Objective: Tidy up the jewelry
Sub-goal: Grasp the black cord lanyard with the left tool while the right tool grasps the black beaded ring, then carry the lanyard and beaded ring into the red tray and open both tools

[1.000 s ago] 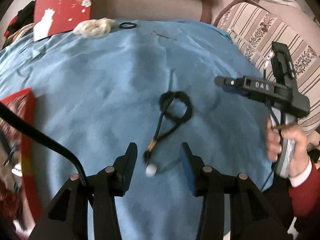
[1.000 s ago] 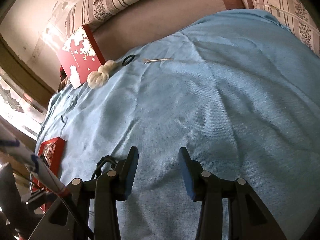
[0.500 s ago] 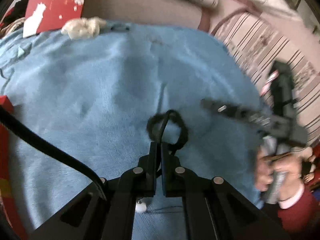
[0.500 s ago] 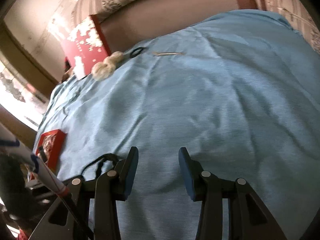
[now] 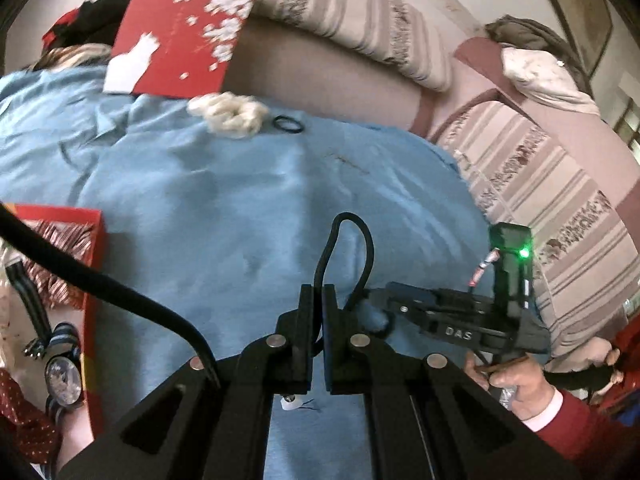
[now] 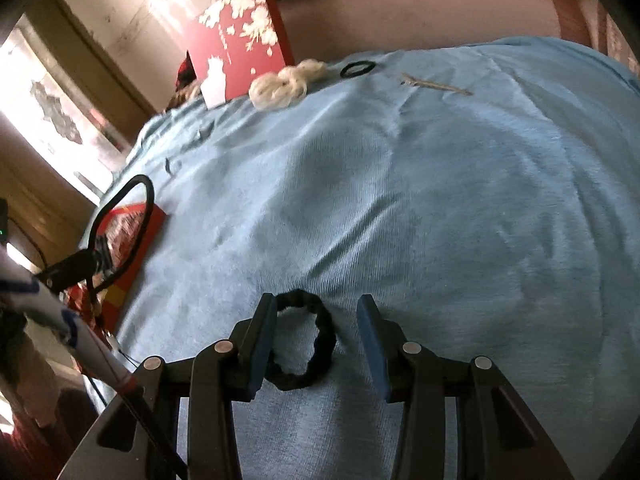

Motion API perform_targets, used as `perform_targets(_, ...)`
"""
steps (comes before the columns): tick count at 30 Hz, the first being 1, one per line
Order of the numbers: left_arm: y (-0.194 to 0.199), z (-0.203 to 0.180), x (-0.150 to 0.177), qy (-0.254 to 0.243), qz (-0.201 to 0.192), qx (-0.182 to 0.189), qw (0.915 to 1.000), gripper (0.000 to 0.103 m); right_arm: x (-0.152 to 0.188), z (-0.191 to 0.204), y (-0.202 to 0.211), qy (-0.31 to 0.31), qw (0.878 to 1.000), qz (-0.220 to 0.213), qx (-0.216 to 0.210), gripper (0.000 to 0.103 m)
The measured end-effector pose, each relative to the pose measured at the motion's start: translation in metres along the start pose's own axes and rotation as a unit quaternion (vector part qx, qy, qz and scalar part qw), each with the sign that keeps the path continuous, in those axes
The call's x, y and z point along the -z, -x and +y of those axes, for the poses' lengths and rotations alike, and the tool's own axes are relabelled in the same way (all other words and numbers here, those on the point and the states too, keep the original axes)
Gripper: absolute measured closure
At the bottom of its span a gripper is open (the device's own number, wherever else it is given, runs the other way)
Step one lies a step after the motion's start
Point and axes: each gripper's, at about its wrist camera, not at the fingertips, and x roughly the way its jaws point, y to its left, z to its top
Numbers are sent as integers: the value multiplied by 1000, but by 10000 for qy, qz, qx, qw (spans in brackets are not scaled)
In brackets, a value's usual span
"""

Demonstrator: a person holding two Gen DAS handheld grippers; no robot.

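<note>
My left gripper (image 5: 318,292) is shut on a thin black cord necklace (image 5: 348,240). Its loop stands up above the fingertips and a white bead (image 5: 290,402) hangs below them, clear of the blue cloth (image 5: 224,200). The right wrist view shows the same cord loop (image 6: 134,216) at the far left. My right gripper (image 6: 316,312) is open, low over the cloth. A black scrunchie (image 6: 306,346) lies flat between its fingers, close to the left finger (image 6: 264,320). A hand in a red sleeve (image 5: 516,384) holds the right gripper (image 5: 384,304).
An open red box (image 5: 94,280) with jewelry sits at the left edge of the cloth. At the back lie a cream scrunchie (image 5: 228,114), a thin black hair ring (image 5: 287,124) and a hairpin (image 6: 436,86), before a red flowered lid (image 5: 180,36). Striped cushions (image 5: 560,200) border the right.
My left gripper closed on the cord and lifted it off the cloth. My right gripper slid over until the black scrunchie lay between its open fingers.
</note>
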Motion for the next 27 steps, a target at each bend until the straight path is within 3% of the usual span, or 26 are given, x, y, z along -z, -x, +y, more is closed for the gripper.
perform_targets(4,-1,10,2,40,59,-100,9999,100,5,8,-5,316,9991,67,281,58)
perform_targets(5,-1,11,2,37,53,-122,9999,100,6,9,-5,378,9987,59,339,63)
perform_targets(6,1,11,4,35,45,-139,9999,100,7,11,-5,453,9981,55,410,76)
perform_targets(8,1,11,4,40,33,-161,9999,100,9,15,-6,594,9967,79,553,91)
perform_targets(16,4,3,5,-6,-51,-218,9997,100,15,22,14,558,9962,-292,602,93)
perform_targets(27,57,-8,12,-166,-663,-443,9967,100,39,31,62,122,9927,-803,894,93)
